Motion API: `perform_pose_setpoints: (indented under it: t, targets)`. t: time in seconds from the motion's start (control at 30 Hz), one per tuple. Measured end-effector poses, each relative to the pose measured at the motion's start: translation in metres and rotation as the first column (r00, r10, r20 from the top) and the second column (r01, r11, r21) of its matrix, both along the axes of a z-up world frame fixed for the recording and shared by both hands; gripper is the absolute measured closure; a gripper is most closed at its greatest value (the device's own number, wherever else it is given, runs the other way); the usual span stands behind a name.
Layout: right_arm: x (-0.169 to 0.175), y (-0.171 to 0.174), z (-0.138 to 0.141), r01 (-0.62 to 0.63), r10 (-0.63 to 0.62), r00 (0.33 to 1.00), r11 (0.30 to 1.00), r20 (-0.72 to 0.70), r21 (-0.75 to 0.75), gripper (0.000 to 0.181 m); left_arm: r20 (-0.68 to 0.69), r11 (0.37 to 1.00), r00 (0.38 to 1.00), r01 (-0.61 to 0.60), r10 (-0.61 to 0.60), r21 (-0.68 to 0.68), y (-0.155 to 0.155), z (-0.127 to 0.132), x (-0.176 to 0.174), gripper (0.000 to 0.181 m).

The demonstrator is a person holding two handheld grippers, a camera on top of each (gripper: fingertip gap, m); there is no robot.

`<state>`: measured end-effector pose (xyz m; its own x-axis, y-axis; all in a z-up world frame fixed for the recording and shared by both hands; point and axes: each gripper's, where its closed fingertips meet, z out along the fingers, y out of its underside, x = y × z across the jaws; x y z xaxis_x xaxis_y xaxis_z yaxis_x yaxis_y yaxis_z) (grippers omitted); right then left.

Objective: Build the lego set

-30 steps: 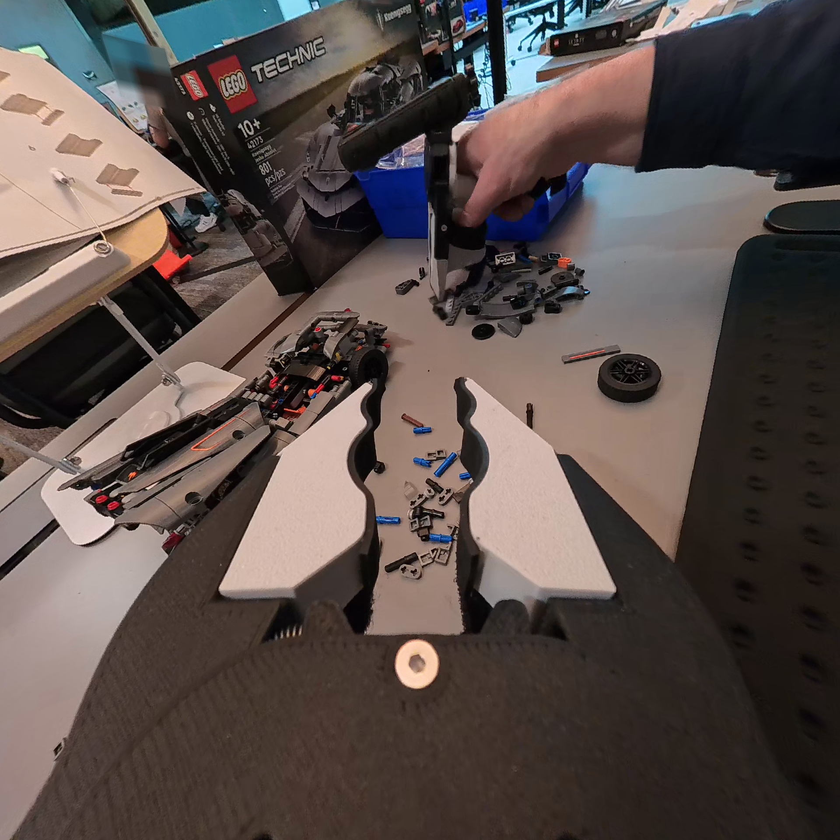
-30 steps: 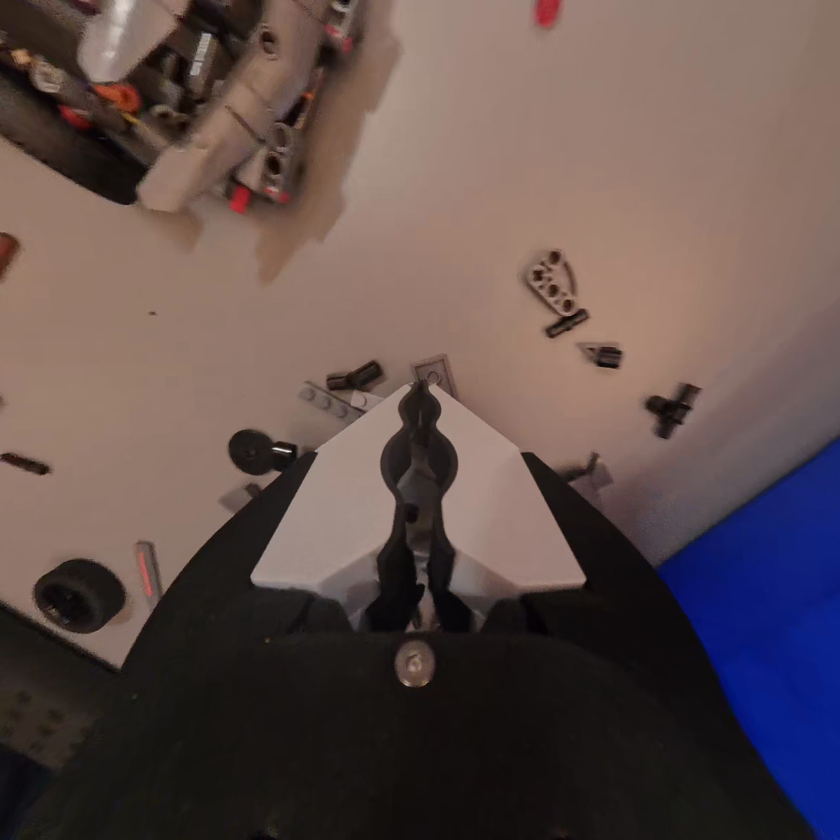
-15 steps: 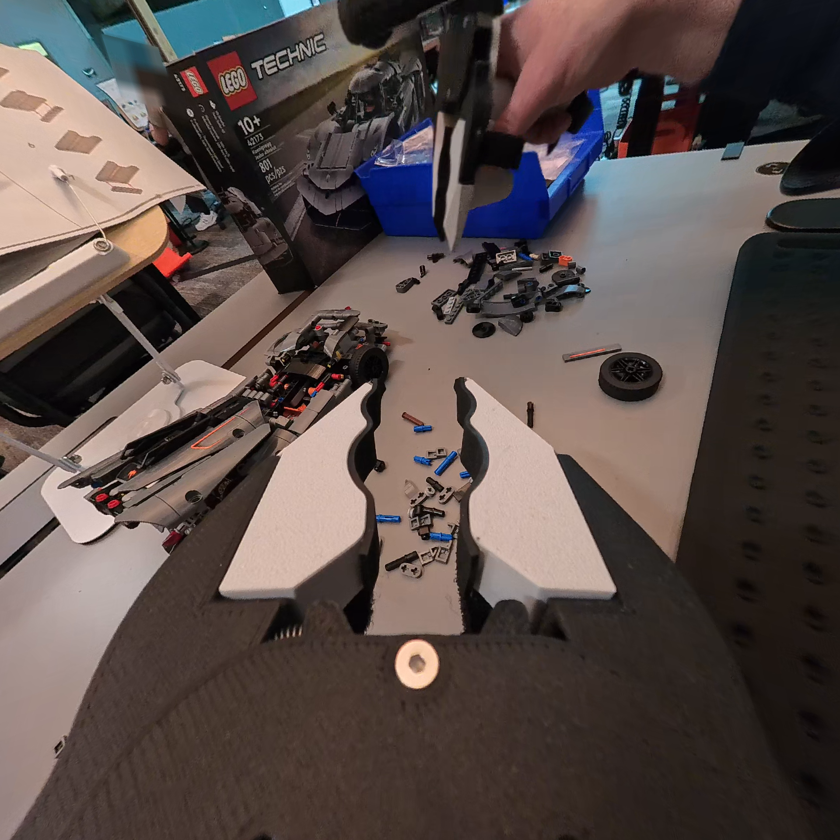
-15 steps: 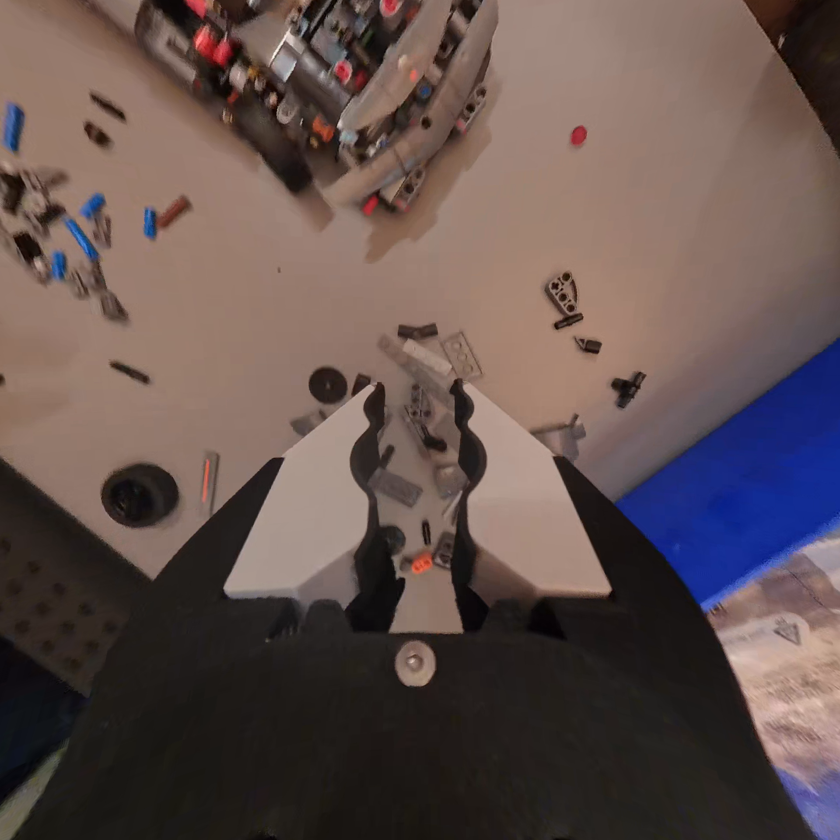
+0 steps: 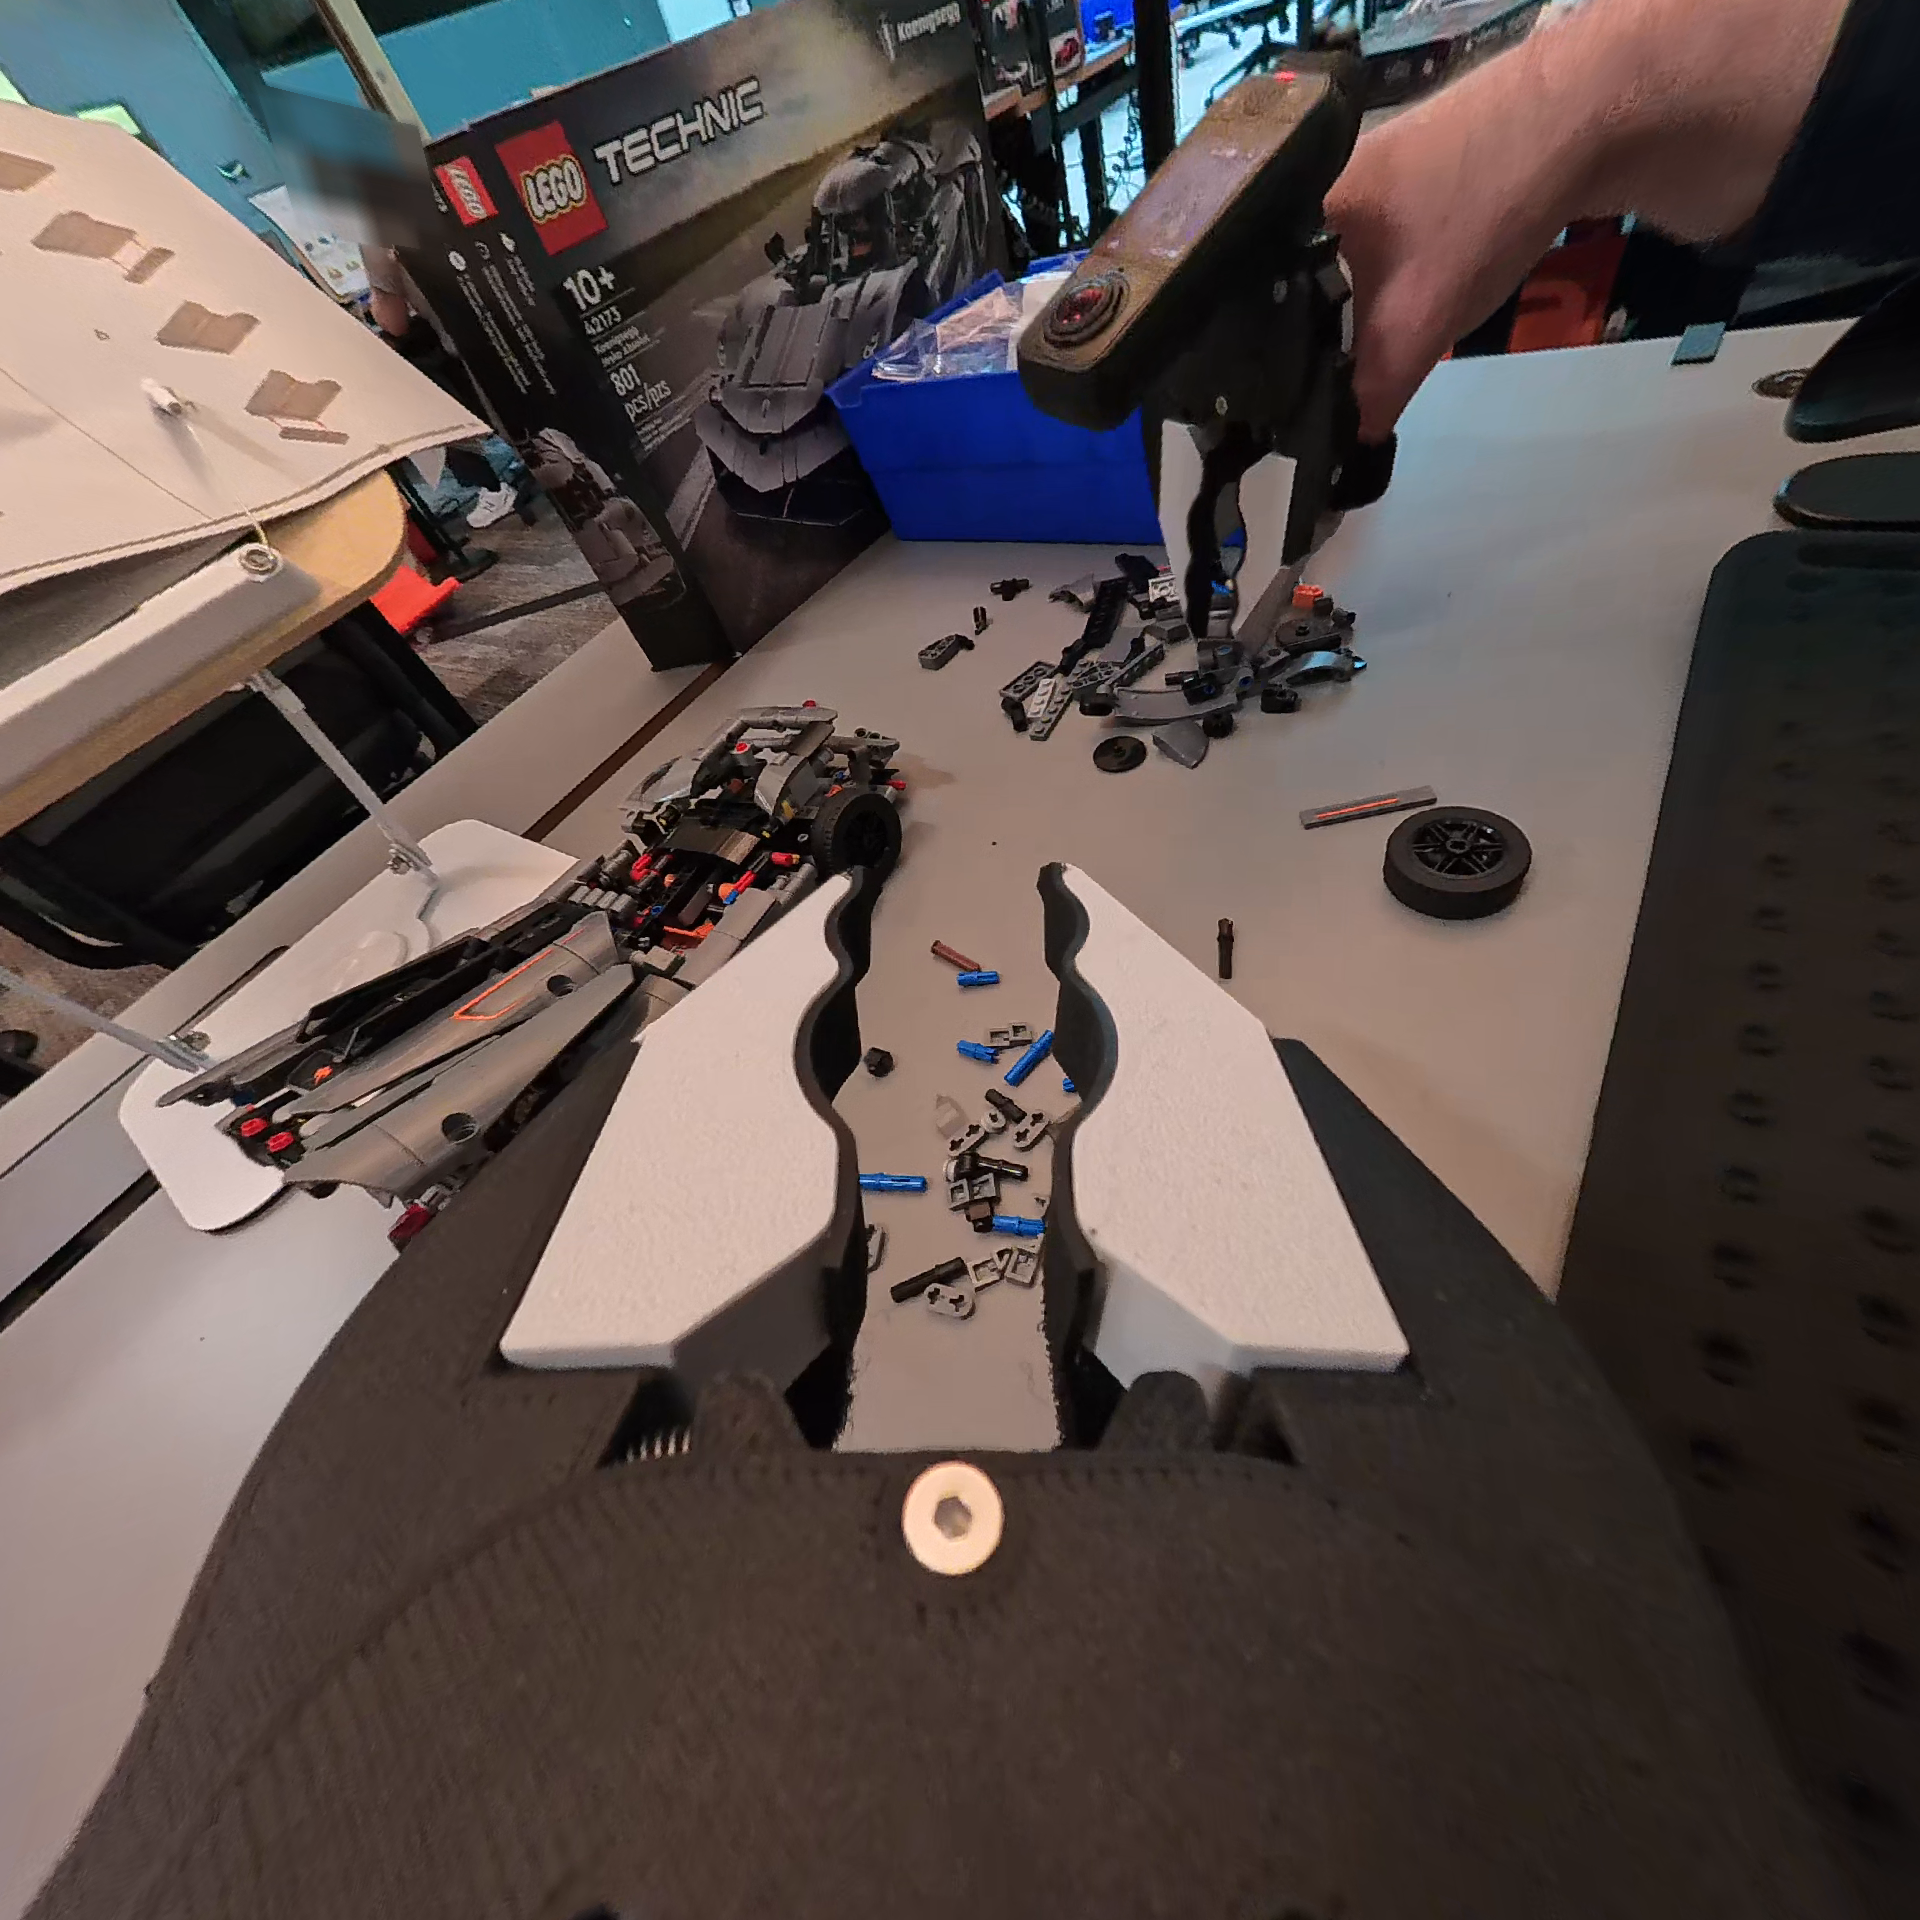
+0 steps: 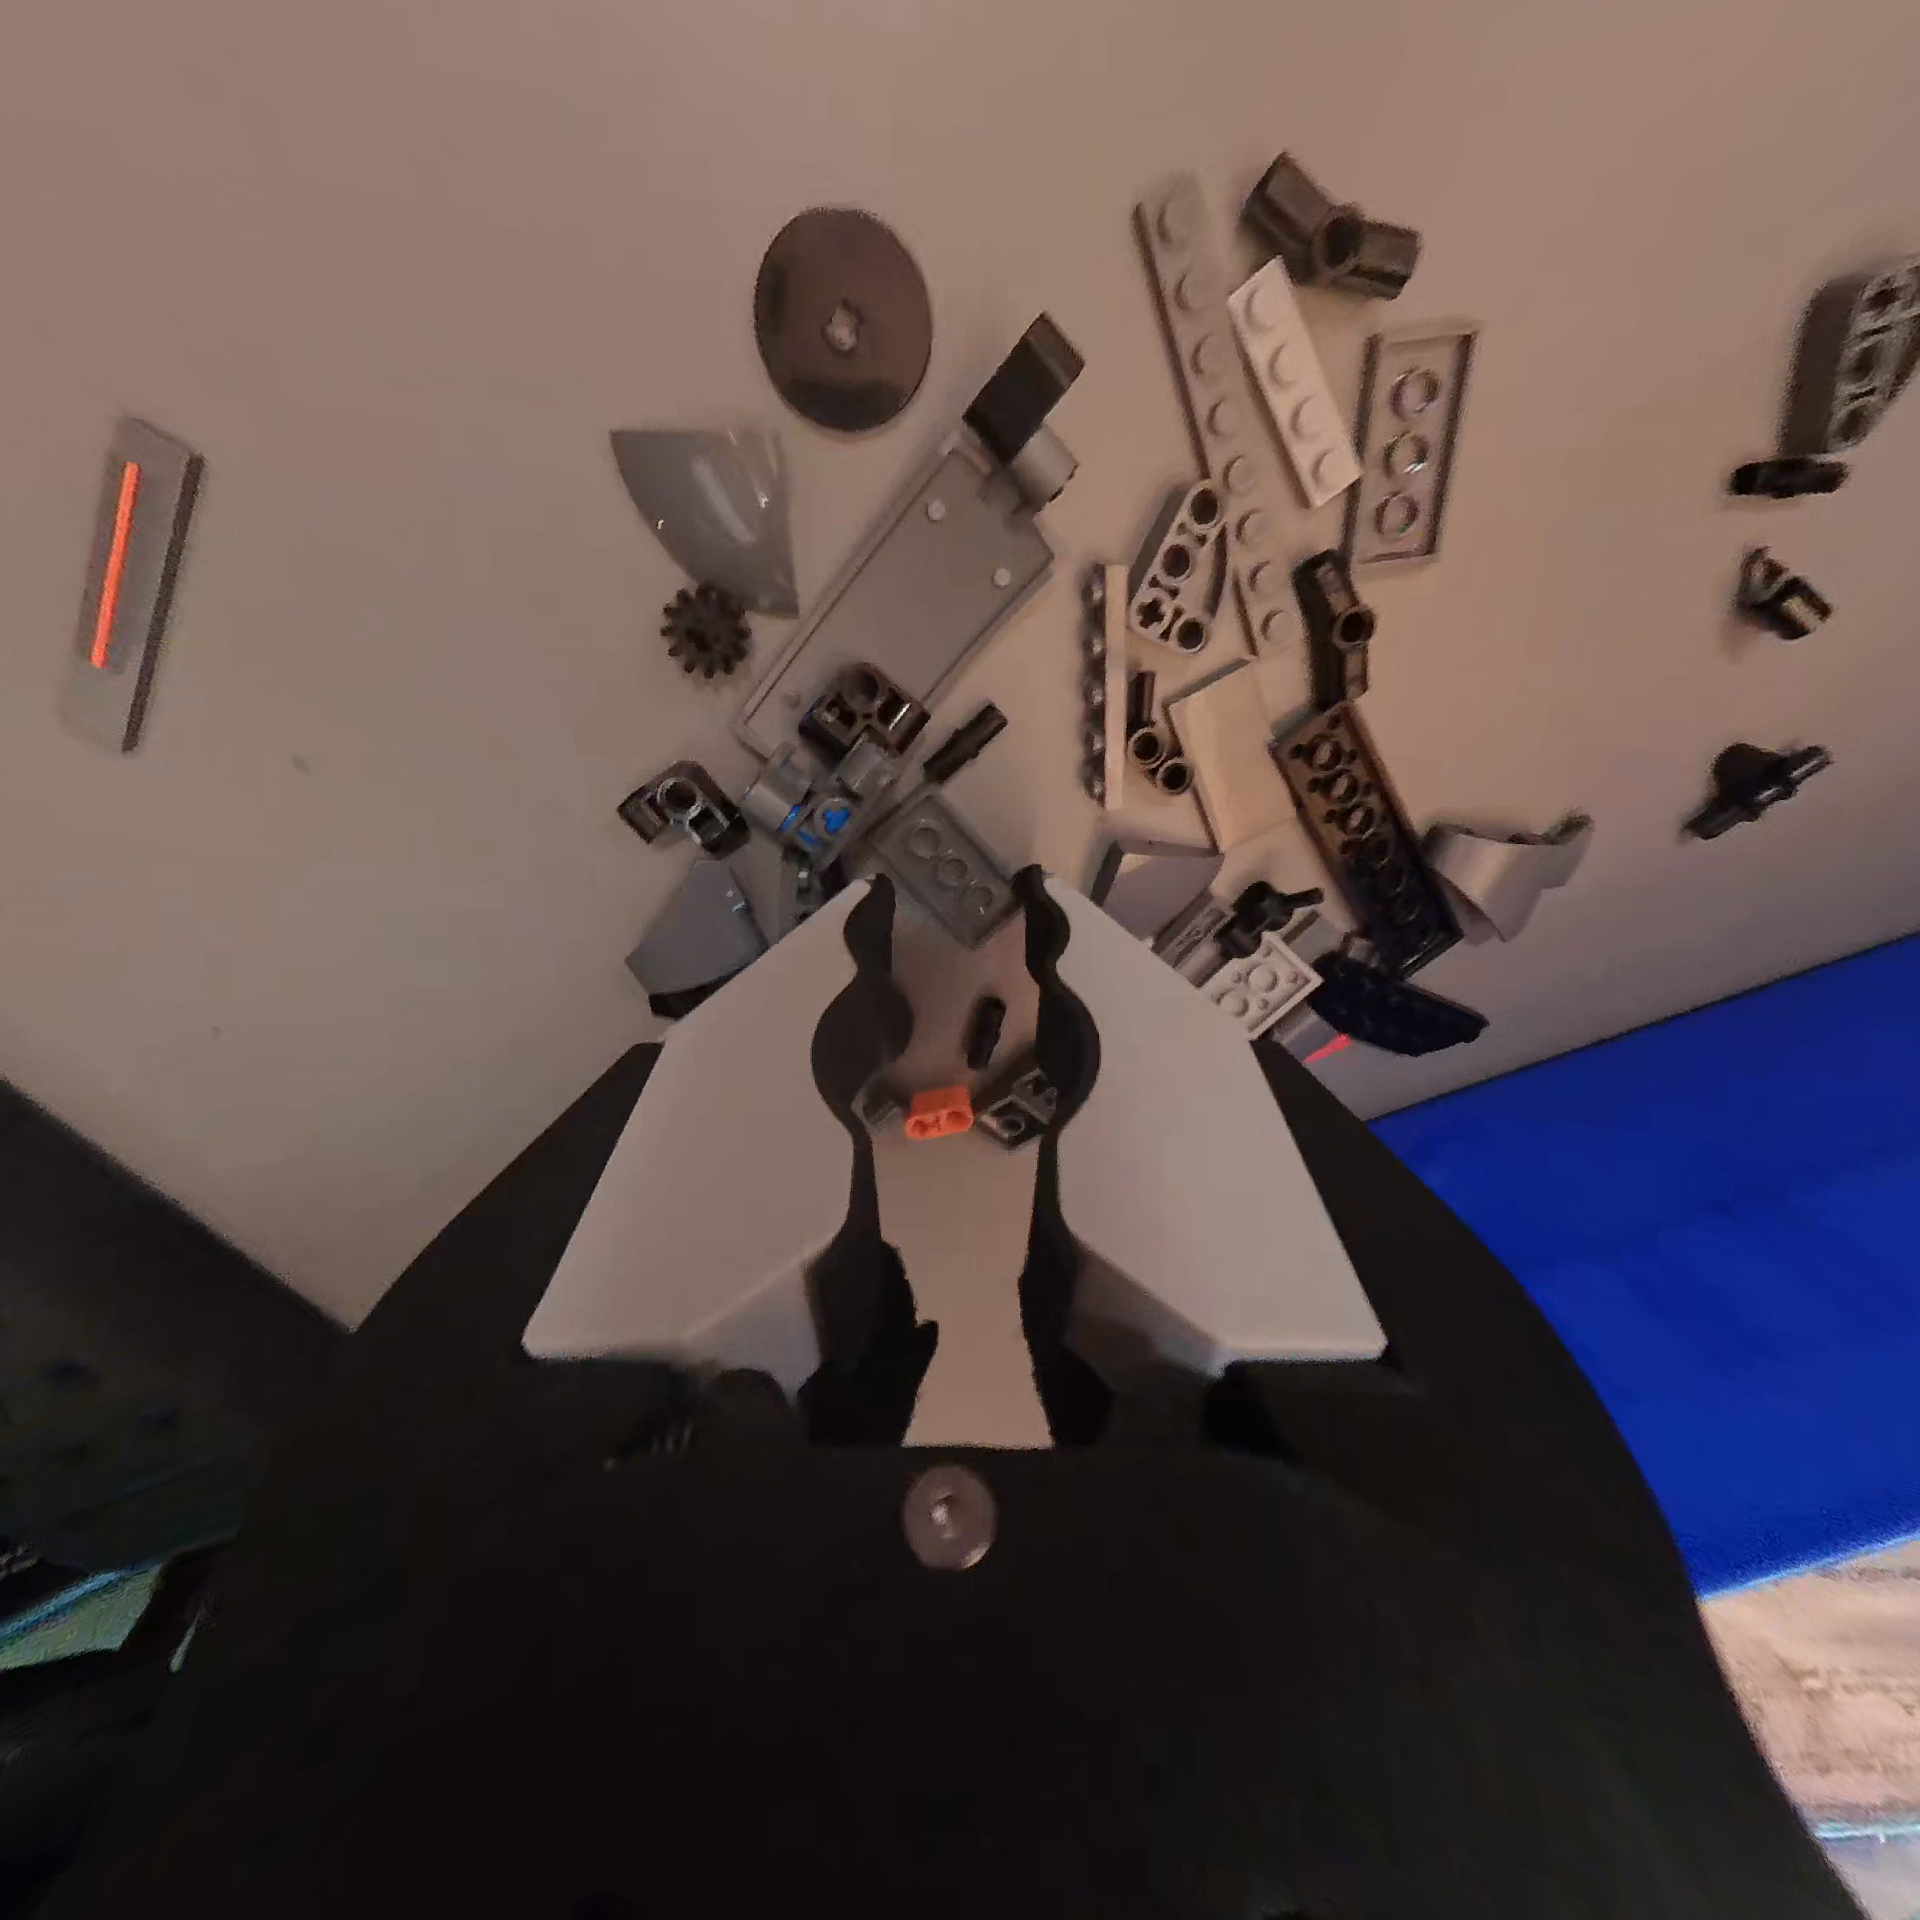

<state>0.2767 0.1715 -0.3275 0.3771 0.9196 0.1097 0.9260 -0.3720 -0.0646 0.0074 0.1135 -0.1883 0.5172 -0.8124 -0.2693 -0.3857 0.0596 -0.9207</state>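
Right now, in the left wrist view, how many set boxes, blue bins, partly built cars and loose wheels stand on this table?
set box: 1
blue bin: 1
partly built car: 1
loose wheel: 1
Total: 4

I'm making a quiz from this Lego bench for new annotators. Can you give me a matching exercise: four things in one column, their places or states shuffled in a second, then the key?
Things
1. loose black wheel
2. orange brick
3. blue bin
4. part-built car

Places
A. between the open fingers of the right gripper
B. left of the left gripper
C. alone on the table, beside the dark mat
D. behind the far pile of pieces, next to the set's box

Pairs: 1-C, 2-A, 3-D, 4-B
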Motion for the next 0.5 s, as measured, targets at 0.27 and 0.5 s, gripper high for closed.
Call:
perform_pose_setpoints:
  t: [0.27, 0.5]
  targets:
    - [-0.012, -0.002, -0.002, -0.041, 0.041, 0.998, 0.999, -0.049, 0.001, 0.180, 0.032, 0.999, 0.999, -0.043, 0.043, 0.006, 0.005, 0.006, -0.008, 0.152]
    - [-0.023, -0.007, 0.001, -0.052, 0.047, 0.991, 0.998, -0.129, -0.031, 0.180, 0.108, 0.998, 0.992, -0.060, 0.061, -0.017, 0.008, 0.014, -0.016, 0.154]
